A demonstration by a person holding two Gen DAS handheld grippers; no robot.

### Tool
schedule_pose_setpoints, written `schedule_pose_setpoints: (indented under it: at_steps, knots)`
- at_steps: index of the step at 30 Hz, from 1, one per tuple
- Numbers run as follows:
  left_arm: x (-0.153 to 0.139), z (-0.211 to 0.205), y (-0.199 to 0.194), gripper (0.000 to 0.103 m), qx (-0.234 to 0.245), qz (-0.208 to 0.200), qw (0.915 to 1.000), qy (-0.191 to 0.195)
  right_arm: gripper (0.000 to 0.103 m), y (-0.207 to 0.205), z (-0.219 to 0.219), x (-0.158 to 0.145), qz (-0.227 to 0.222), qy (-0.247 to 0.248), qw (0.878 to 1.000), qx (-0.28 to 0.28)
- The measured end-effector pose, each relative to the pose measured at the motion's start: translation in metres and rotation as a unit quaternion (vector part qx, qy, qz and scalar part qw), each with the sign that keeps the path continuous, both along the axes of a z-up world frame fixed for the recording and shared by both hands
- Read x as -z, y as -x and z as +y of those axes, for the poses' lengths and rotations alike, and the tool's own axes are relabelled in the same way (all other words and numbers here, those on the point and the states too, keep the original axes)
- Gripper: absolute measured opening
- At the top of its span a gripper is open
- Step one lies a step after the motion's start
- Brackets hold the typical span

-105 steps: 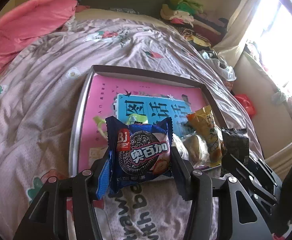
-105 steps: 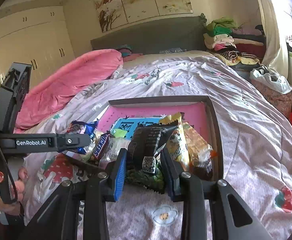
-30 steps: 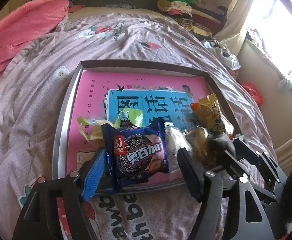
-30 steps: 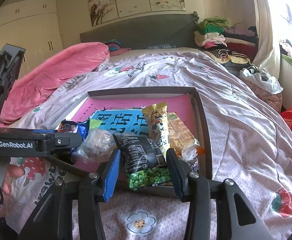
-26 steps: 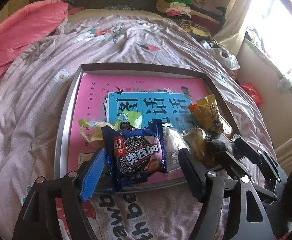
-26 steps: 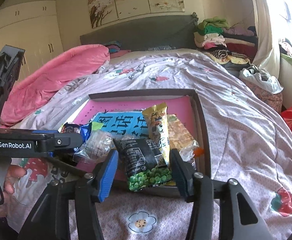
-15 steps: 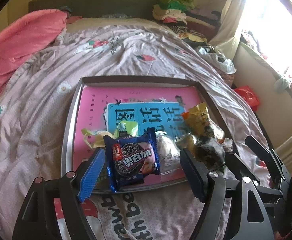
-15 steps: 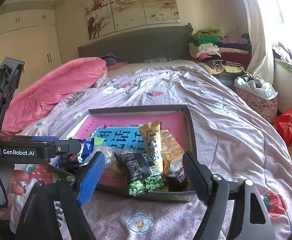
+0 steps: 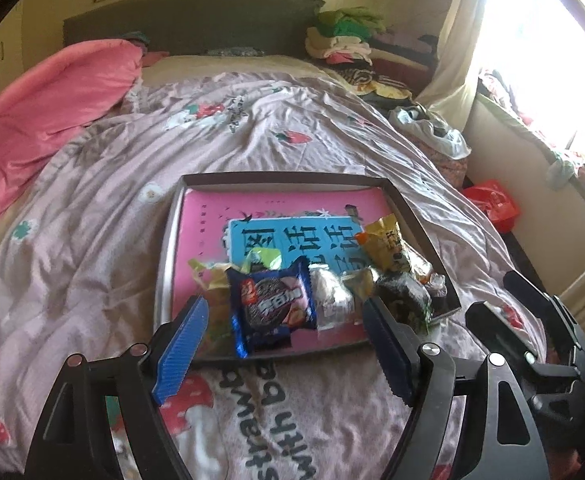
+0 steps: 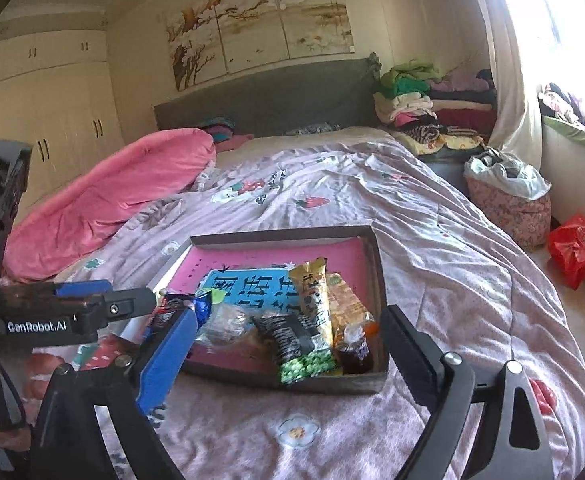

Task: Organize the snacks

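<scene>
A shallow grey box [image 9: 276,179] with a pink and blue printed floor lies on the bed; it also shows in the right wrist view [image 10: 376,264]. Along its near edge lie several snacks: a blue cookie pack [image 9: 272,306], a clear wrapped bun [image 9: 330,300], a black pea bag [image 10: 298,348] and a yellow pack [image 10: 314,296]. My left gripper [image 9: 288,354] is open and empty, just short of the box. My right gripper [image 10: 288,356] is open and empty, above the box's near edge.
The box sits on a lilac strawberry-print duvet [image 9: 252,128]. A pink quilt [image 10: 108,204] lies at the far left. Folded clothes [image 10: 416,96] are stacked by the headboard. A red bag [image 10: 576,248] lies on the floor at the right.
Both grippers let go of their packs, opened wide and drew back and up from the box. The blue cookie pack and the black pea bag now rest in the box.
</scene>
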State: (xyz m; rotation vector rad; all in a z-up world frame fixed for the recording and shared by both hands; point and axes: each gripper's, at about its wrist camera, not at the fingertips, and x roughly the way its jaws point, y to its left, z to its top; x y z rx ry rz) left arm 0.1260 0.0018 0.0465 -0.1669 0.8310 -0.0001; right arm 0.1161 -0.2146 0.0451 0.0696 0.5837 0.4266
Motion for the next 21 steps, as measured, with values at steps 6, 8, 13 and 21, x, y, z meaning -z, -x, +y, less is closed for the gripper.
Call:
schedule_pose_setpoints:
  at_steps: [6, 8, 13, 21]
  knots:
    - [0.005, 0.007, 0.029, 0.08, -0.015, 0.014, 0.9998, 0.002, 0.095, 0.023, 0.003, 0.008, 0.06, 0.009, 0.998, -0.012]
    - [0.01, 0.009, 0.039, 0.08, -0.018, 0.02, 0.9996, 0.004, 0.095, 0.032, 0.005, 0.015, 0.076, 0.013, 0.997, -0.021]
    - [0.023, 0.008, 0.062, 0.08, -0.018, 0.027, 0.9995, 0.005, 0.096, 0.05, 0.01, 0.027, 0.076, 0.015, 0.997, -0.021]
    - [0.041, 0.002, 0.08, 0.08, -0.022, 0.039, 0.999, 0.004, 0.098, 0.052, 0.012, 0.042, 0.089, 0.01, 0.996, -0.019]
